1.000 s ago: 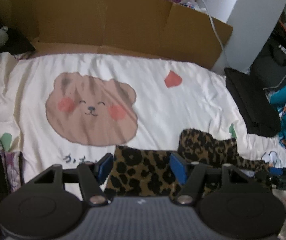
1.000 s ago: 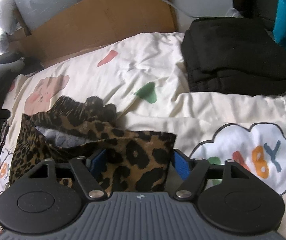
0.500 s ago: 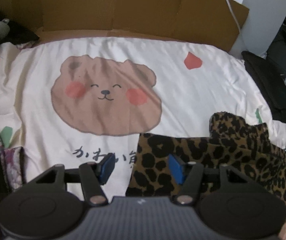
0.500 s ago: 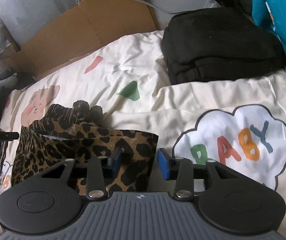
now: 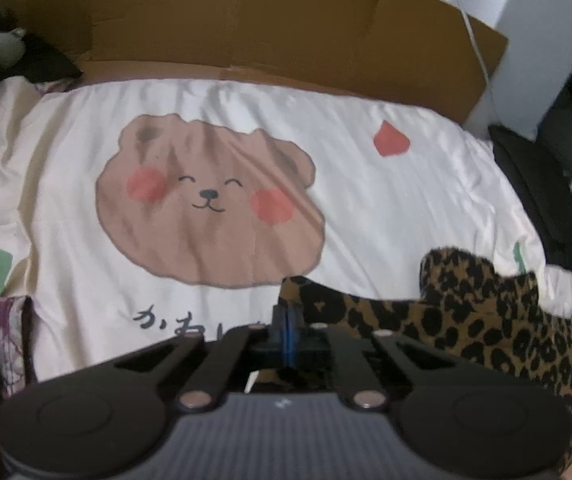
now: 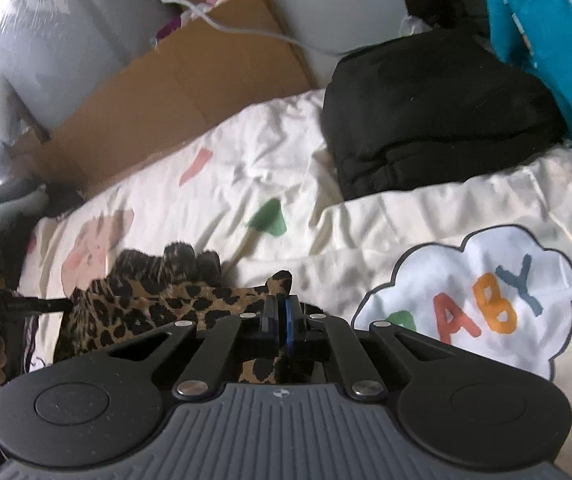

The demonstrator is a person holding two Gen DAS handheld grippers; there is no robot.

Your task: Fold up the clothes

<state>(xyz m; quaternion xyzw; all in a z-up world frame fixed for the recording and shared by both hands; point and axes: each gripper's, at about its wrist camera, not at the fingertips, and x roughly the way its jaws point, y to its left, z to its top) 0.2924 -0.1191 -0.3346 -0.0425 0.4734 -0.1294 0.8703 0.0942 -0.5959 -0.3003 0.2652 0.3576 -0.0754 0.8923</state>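
Observation:
A leopard-print garment lies on a cream bed cover printed with a bear face. In the left wrist view my left gripper is shut on the garment's near left corner, with the cloth running off to the right. In the right wrist view my right gripper is shut on the garment's right corner, and the cloth stretches left toward the other gripper. The bulk of the cloth under both grippers is hidden.
Brown cardboard stands along the far edge of the bed. A folded black garment lies at the right, with a teal printed cloth beyond it. A grey plush toy sits at the far left. A white cable hangs over the cardboard.
Both grippers have closed from open onto the leopard garment's corners. The views have shifted slightly as the grippers settled on the cloth.

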